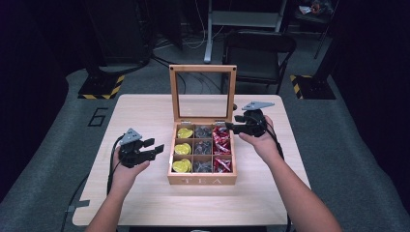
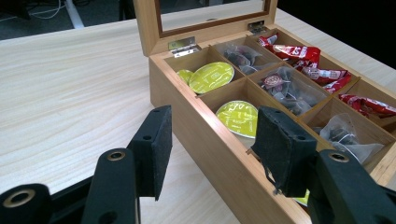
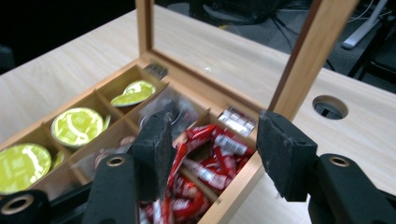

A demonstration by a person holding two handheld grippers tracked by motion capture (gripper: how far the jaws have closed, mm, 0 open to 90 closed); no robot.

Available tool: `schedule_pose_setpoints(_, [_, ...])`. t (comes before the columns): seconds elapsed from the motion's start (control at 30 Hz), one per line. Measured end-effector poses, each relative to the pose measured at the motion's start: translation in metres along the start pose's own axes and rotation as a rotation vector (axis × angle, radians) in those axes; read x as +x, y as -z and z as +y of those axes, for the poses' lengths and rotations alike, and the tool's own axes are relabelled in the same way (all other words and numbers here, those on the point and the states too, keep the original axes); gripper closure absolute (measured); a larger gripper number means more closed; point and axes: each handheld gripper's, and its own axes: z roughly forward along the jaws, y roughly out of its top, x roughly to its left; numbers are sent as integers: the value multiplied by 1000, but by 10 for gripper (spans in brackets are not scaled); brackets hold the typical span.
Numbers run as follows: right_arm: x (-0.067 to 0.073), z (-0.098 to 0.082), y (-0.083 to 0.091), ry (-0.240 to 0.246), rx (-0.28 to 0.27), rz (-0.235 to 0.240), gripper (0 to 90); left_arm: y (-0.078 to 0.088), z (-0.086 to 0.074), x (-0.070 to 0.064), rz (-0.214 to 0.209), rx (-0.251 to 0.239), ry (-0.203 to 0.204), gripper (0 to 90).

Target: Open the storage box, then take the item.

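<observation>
A wooden tea box (image 1: 202,180) stands mid-table with its glass lid (image 1: 203,68) upright. Its left column holds yellow-green capsules (image 1: 183,149), the middle one clear tea bags (image 1: 203,147), the right one red sachets (image 1: 221,142). My left gripper (image 1: 155,146) hovers just left of the box, open and empty. In the left gripper view its jaws (image 2: 214,121) frame the box's left wall (image 2: 205,154) and the capsules (image 2: 212,77). At the box's back right corner my right gripper (image 1: 231,124) is open, and its jaws (image 3: 210,135) look onto the red sachets (image 3: 210,154) without touching.
The light wooden table (image 1: 145,116) has bare room left, right and in front of the box. A round cable hole (image 3: 330,106) lies right of the lid. A black folding chair (image 1: 258,48) stands behind the table.
</observation>
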Motion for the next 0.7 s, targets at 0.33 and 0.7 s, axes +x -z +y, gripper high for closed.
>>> schedule_pose_setpoints(0.33, [22, -18, 6, 56, 31, 23, 462, 0, -2, 1, 2, 6, 3, 464])
schedule_pose_setpoints(0.7, [37, -30, 9, 71, 41, 52, 481, -1, -4, 1, 6, 12, 3, 463])
